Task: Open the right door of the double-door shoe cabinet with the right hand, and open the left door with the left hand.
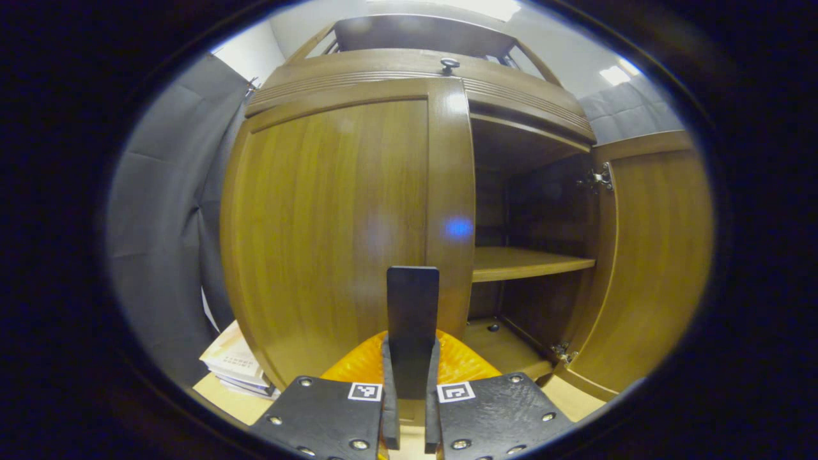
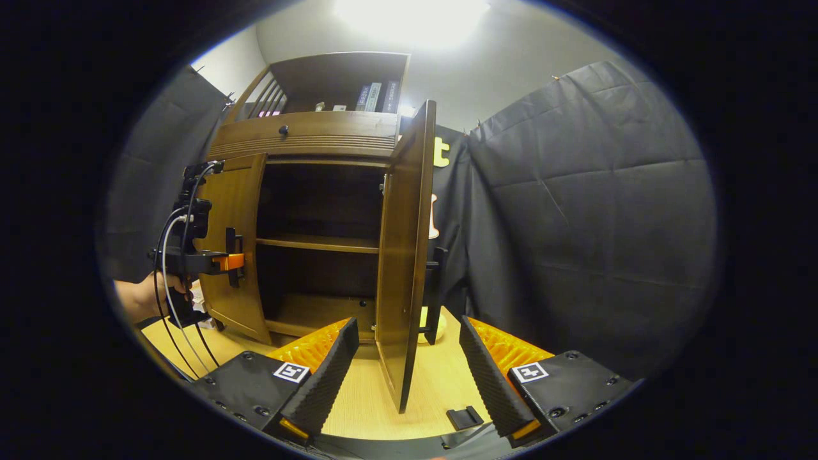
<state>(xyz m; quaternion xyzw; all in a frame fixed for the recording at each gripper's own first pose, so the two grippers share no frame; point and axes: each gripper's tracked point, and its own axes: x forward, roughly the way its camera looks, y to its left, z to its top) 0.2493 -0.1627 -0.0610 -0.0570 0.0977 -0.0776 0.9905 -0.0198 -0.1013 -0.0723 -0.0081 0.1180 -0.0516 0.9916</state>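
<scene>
The wooden shoe cabinet [image 2: 307,134] stands on a table. Its right door [image 2: 402,268] is swung wide open and shows edge-on, with its black bar handle [image 2: 437,287] on the far face. My right gripper [image 2: 409,377] is open, and the door's lower edge hangs between its spread fingers without touching them. The left door [image 1: 332,223] is slightly ajar. My left gripper [image 1: 412,348] is shut on that door's black vertical handle [image 1: 412,297]. In the right gripper view, a hand holds the left gripper [image 2: 231,260] against the left door [image 2: 236,243].
Inside the cabinet are a shelf [image 1: 530,262] and a bare floor panel. A knob [image 1: 449,62] sits on the drawer above. A stack of papers [image 1: 233,364] lies left of the cabinet. A small black piece [image 2: 464,417] rests on the wooden tabletop [image 2: 364,396]. Black cloth walls surround the booth.
</scene>
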